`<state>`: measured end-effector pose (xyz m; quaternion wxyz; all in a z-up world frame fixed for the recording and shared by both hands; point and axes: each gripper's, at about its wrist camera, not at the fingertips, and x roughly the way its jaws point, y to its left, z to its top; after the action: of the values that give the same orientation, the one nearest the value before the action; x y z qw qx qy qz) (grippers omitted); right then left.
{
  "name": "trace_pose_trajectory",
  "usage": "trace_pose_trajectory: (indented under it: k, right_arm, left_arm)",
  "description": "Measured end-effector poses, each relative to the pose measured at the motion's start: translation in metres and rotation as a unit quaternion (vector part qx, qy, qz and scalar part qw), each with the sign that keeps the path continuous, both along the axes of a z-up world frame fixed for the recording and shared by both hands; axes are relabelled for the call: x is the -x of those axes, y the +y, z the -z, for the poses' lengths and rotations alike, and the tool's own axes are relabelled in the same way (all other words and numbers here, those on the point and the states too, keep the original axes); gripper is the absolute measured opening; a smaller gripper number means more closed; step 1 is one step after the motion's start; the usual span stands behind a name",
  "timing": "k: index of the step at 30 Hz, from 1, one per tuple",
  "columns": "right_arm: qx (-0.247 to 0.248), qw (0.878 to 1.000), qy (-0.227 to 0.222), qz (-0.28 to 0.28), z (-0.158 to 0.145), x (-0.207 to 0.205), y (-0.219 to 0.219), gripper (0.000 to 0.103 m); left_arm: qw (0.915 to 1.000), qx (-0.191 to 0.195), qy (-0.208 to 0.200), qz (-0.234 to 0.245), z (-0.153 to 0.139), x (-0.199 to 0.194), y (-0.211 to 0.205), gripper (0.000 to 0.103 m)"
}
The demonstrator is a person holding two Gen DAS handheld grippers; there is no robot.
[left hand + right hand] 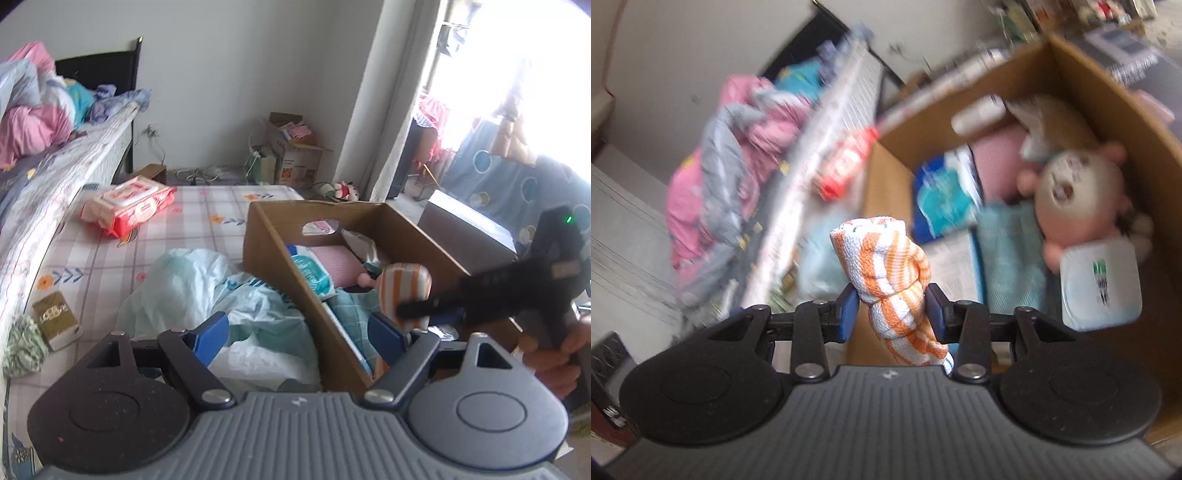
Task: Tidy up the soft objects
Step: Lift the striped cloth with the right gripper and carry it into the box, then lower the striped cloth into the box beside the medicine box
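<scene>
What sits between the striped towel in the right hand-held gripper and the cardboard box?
Nothing visible does. The striped towel, clamped in the right hand-held gripper, hangs over the open-topped cardboard box.

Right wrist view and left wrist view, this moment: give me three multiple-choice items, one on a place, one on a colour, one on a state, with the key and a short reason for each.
1. Where does the red wipes pack lie?
A. on the checked sheet outside the box
B. inside the cardboard box
C. between the left jaws

2. Which stripes does the rolled towel have?
A. blue and white
B. orange and white
C. green and pink

3. How does the right gripper stand?
A. wide open and bare
B. shut on the towel
C. shut on the plush toy

Key: 1 A, the red wipes pack lies on the checked sheet, apart from the cardboard box. 2 B, the rolled towel shows orange and white bands. 3 B, the right gripper presses its pads on the towel; the plush toy lies in the box.
</scene>
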<state>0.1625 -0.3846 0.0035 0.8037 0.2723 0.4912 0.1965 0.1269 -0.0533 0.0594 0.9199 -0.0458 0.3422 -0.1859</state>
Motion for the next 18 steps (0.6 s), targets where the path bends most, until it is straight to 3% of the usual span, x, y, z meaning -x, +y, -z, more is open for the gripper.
trace_pose_trajectory:
  k: [4, 7, 18]
  right_arm:
    - [0.019, 0.996, 0.077, -0.049, 0.036, -0.009, 0.026, 0.043]
    - [0.033, 0.992, 0.101, -0.062, 0.046, -0.011, 0.032, 0.045]
    - [0.084, 0.994, 0.060, -0.021, 0.039, -0.033, 0.024, 0.046]
  left_arm:
    - [0.9999, 0.003, 0.011, -0.012, 0.002, -0.001, 0.007, 0.083]
    - [0.9998, 0.003, 0.011, -0.015, 0.003, -0.001, 0.010, 0.083]
    - [0.9993, 0.017, 0.027, -0.020, 0.010, 0.000, 0.019, 0.083]
